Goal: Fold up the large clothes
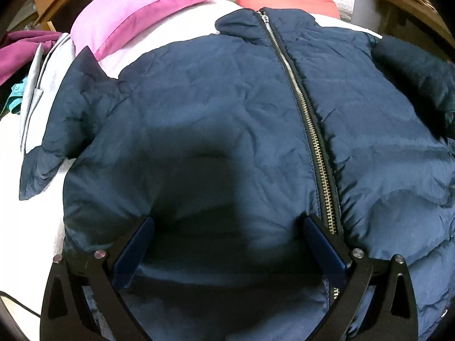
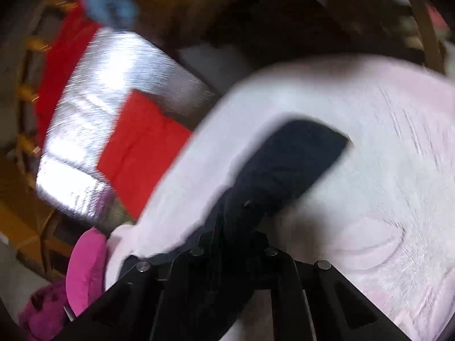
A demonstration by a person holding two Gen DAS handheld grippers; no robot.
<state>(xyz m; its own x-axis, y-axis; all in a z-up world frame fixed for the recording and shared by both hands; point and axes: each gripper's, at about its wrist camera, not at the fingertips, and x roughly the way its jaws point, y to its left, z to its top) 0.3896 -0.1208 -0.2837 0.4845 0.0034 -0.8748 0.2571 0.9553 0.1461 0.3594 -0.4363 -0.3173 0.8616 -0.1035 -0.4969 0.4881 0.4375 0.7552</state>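
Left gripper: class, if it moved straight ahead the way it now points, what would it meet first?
Probably the navy jacket: the left gripper is open just above its front panel, beside the zipper. Depth is unclear.

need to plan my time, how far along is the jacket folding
Early. Done: the navy jacket lies spread front-up on the pale bedcover, zipper closed. In hand: the right gripper is shut on a dark sleeve, in a blurred frame, while the left gripper is open over the jacket's lower front. Left: no fold shows yet; the other sleeve sticks out sideways.
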